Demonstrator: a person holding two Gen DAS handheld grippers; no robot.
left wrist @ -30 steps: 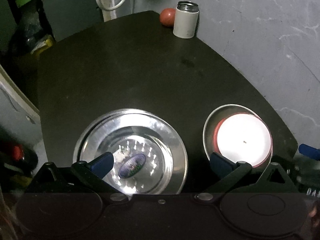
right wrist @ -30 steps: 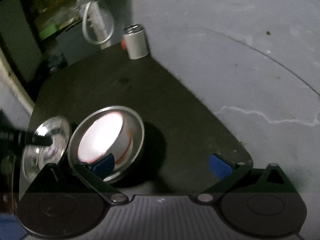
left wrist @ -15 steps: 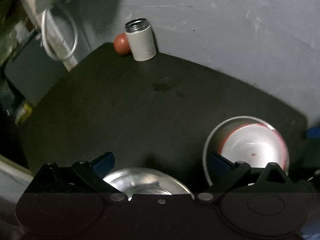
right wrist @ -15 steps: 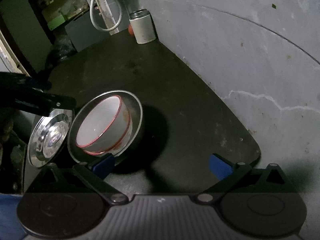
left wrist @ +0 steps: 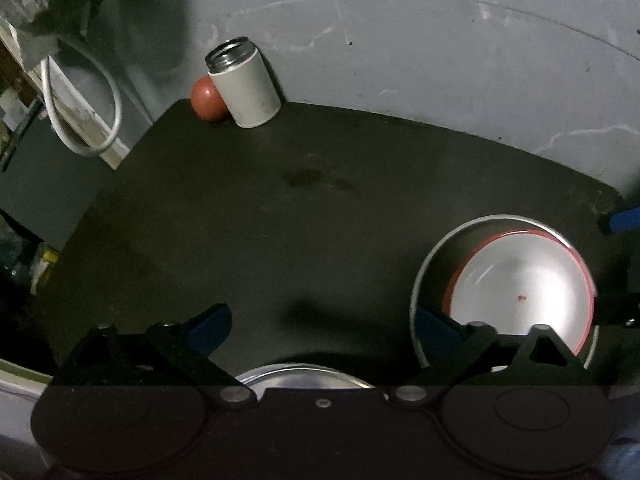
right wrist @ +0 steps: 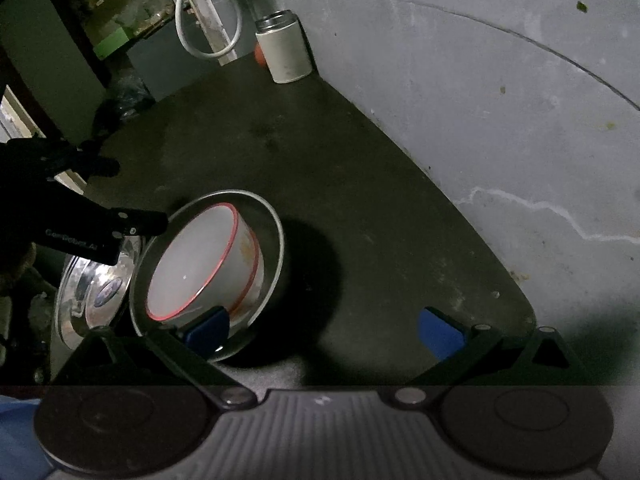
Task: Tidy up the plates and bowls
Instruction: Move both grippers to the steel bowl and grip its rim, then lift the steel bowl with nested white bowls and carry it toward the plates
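Tabletop (left wrist: pixel 280 220), dark and wide, fills both views, set against a grey cracked wall (left wrist: pixel 440 60).

Left claw (left wrist: pixel 320 324) hangs over the table with its two blue-tipped fingers spread wide and nothing between them. Just below it, at the near edge, the rim of a shiny steel plate (left wrist: pixel 304 376) shows, mostly hidden by the claw's body. Behind its right finger sits a steel pan (left wrist: pixel 432 264) with a white red-rimmed bowl (left wrist: pixel 520 284) inside it (a small red speck marks the bowl's inside). Far ahead of it and a little left, at the back corner, a white tin (left wrist: pixel 244 88) with a metal mouth stands upright, and a red ball (left wrist: pixel 206 98) touches its left side.

Right claw (right wrist: pixel 326 330) is also spread wide and holds nothing. Its left finger (right wrist: pixel 208 328) overlaps the near rim of the pan (right wrist: pixel 272 240); whether it touches cannot be told. The bowl (right wrist: pixel 204 264) sits in the pan, just ahead and left of this claw. Further left the plate (right wrist: pixel 100 288) lies just beside the pan, with the left claw (right wrist: pixel 120 228) above it. The tin (right wrist: pixel 284 52) stands far ahead. A white cable (right wrist: pixel 208 32) loops beyond the table.
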